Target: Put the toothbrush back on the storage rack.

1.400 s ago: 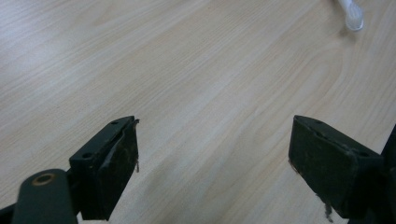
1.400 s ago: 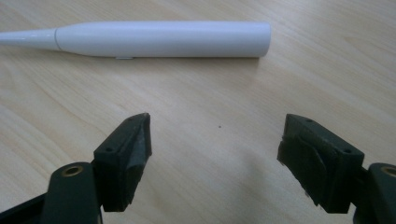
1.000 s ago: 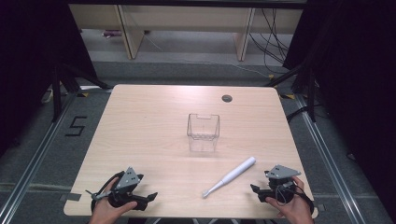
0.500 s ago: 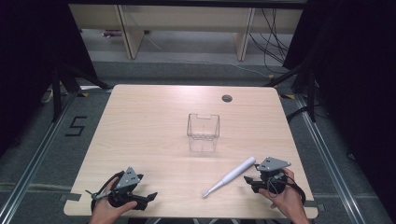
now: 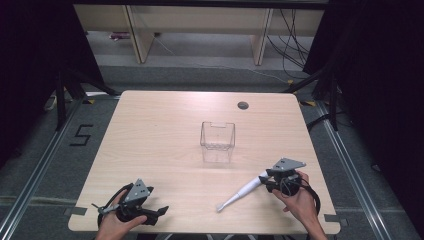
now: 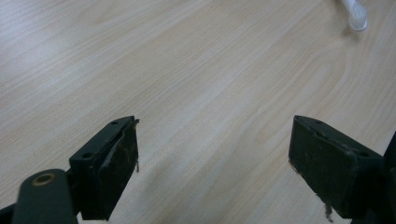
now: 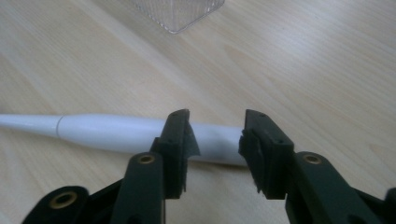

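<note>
Right gripper (image 7: 215,140) jaws have just been closing and straddle the thick end of the white toothbrush (image 5: 240,192) lying flat on the desk (image 5: 165,135), not yet pinching, left gripper (image 6: 215,154) open and idle; end-heavy grip could let it pivot or squirt out.

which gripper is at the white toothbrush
The right gripper: its jaws straddle the thick handle end of the white toothbrush and have just been closing. The left gripper stands wide open over bare table.
</note>
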The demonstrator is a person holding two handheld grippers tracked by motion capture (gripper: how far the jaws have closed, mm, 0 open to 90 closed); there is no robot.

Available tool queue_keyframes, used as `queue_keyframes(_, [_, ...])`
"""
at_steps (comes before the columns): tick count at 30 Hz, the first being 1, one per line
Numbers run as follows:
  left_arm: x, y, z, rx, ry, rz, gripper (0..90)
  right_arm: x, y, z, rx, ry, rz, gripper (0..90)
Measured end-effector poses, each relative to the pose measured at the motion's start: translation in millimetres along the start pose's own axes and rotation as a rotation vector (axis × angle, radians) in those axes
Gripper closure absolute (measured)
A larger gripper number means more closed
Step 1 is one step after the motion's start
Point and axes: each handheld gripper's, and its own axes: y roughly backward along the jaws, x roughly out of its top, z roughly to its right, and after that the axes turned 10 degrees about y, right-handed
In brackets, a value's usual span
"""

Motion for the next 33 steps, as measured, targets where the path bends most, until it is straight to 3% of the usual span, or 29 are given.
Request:
queue_keyframes(3, [0.0,0.2,-0.1,-0.004,-0.003,-0.003,15.3,3.6,-5.8,4.8,-0.027,0.014,0.01,68.8])
queue_keyframes(9, [0.3,0.3,0.8,-0.008,-0.006,-0.001,15.3,9.3,-20.8,18.6,-0.039,0.019,-0.018,80.0])
queue_keyframes(11, [0.2,0.4,0.7,-0.015,-0.003,-0.002,15.3,10.3,-24.3,23.4,-0.043,0.01,-0.006,83.0])
queue_keyframes(12, [0.2,0.1,0.7,-0.016,0.001,-0.001,15.3,11.6,-24.5,23.6,-0.037,-0.02,-0.015,84.2])
queue_keyframes(14, [0.4,0.2,0.4,-0.011,-0.005,-0.006,15.3,12.0,-27.9,27.1,-0.044,-0.013,-0.017,86.3])
queue_keyframes(15, [0.0,0.2,1.9,-0.019,0.005,0.008,15.3,12.9,-28.6,25.7,-0.037,-0.046,-0.026,87.0])
queue_keyframes(16, [0.1,0.2,2.0,-0.02,0.006,0.009,15.3,12.6,-30.8,28.4,-0.043,-0.014,-0.022,87.3])
queue_keyframes(21, [-0.2,0.3,2.5,-0.015,0.018,0.012,15.3,13.2,-36.5,29.5,-0.032,-0.003,-0.033,88.7])
queue_keyframes(22, [-0.1,0.7,2.8,-0.015,0.015,0.009,15.3,13.8,-35.9,27.5,-0.023,-0.037,-0.048,88.7])
queue_keyframes(24, [0.0,1.4,2.6,-0.016,0.01,0.004,15.3,12.1,-38.2,30.8,-0.027,0.0,-0.043,88.7])
queue_keyframes(28, [0.0,1.4,2.7,-0.016,0.011,0.004,15.3,11.4,-37.3,30.7,-0.018,-0.027,-0.064,89.0])
queue_keyframes(33, [0.0,0.5,2.1,-0.012,-0.001,0.002,15.3,10.2,-37.4,32.4,-0.008,-0.02,-0.069,89.1])
